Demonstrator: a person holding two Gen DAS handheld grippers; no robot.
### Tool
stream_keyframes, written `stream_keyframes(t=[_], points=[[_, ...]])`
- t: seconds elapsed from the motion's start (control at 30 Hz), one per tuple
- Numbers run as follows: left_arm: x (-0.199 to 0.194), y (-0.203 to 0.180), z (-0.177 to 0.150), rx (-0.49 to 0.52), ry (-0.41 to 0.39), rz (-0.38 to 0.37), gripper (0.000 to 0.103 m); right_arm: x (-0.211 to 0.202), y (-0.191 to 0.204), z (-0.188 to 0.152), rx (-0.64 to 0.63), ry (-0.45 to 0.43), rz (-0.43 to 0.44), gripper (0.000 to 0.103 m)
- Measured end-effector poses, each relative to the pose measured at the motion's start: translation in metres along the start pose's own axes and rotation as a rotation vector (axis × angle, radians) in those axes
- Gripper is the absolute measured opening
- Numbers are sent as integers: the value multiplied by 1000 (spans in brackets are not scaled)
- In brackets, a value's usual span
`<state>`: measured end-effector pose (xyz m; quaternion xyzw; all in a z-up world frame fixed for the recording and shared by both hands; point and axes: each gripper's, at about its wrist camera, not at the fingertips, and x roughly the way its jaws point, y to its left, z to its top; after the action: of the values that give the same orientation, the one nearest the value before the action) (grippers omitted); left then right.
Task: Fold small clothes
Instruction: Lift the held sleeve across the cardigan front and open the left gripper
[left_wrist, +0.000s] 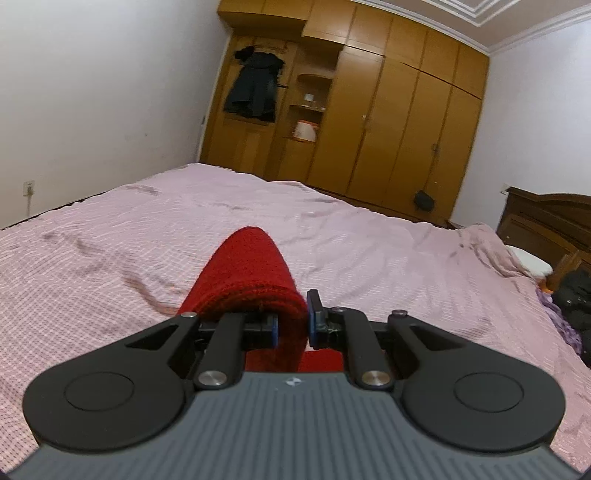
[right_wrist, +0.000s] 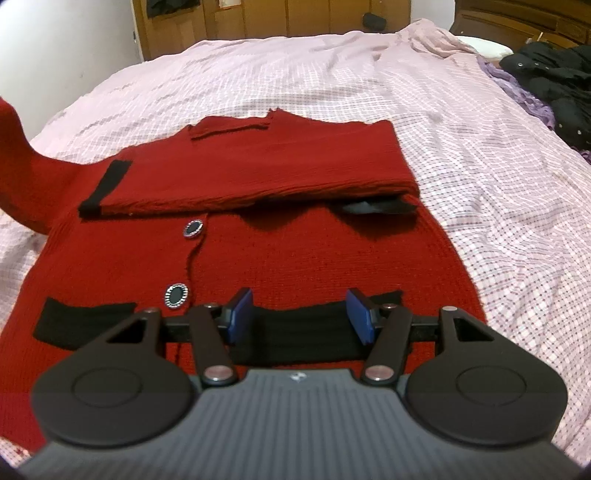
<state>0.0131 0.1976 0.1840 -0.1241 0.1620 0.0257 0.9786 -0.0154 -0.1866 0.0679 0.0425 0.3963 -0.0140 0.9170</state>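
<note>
Right wrist view: the right gripper (right_wrist: 299, 317) hovers with its blue pads (right_wrist: 242, 314) spread apart and nothing between them, above the black pocket band (right_wrist: 295, 341) near the hem of a red knit cardigan (right_wrist: 258, 258). The cardigan lies flat, front up, on the pink checked bedspread (right_wrist: 480, 184). Two dark oval buttons (right_wrist: 176, 295) sit along its front opening, and a second black pocket band (right_wrist: 74, 325) lies to the left. Farther off, one sleeve (right_wrist: 258, 173) with a black cuff (right_wrist: 105, 186) is folded across the chest. The other sleeve (right_wrist: 18, 158) rises off the bed at the left edge.

In the left wrist view, the left gripper (left_wrist: 293, 325) has its jaws pressed together on that red sleeve's (left_wrist: 247, 273) knit, which drapes over the left finger and hangs down between the pads. Beyond the bedspread (left_wrist: 147, 240) stand a wooden wardrobe (left_wrist: 406, 129) with a dark garment (left_wrist: 255, 86) hanging on it, and a dark headboard (left_wrist: 546, 218) at the right.
</note>
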Motion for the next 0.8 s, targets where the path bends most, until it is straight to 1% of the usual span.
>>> stream_keyframes(t=[0.2,0.37,0.5,0.63,0.8], points=[[2,-28,-1,19,17,-38,16,-4,-11,-1,15,-4,8,58],[6,-58,-5,41,29,-68,16,-3,-22,-1,37,-1,22,58],[14,-82,-5,57,37,-93,16,-2,-30,0,47,6,54,58],[27,-110,-8,73,53,-117,16,1,-38,2,50,9,64,58],[44,-150,-20,108,91,-154,16,1,-49,1,65,0,73,58]])
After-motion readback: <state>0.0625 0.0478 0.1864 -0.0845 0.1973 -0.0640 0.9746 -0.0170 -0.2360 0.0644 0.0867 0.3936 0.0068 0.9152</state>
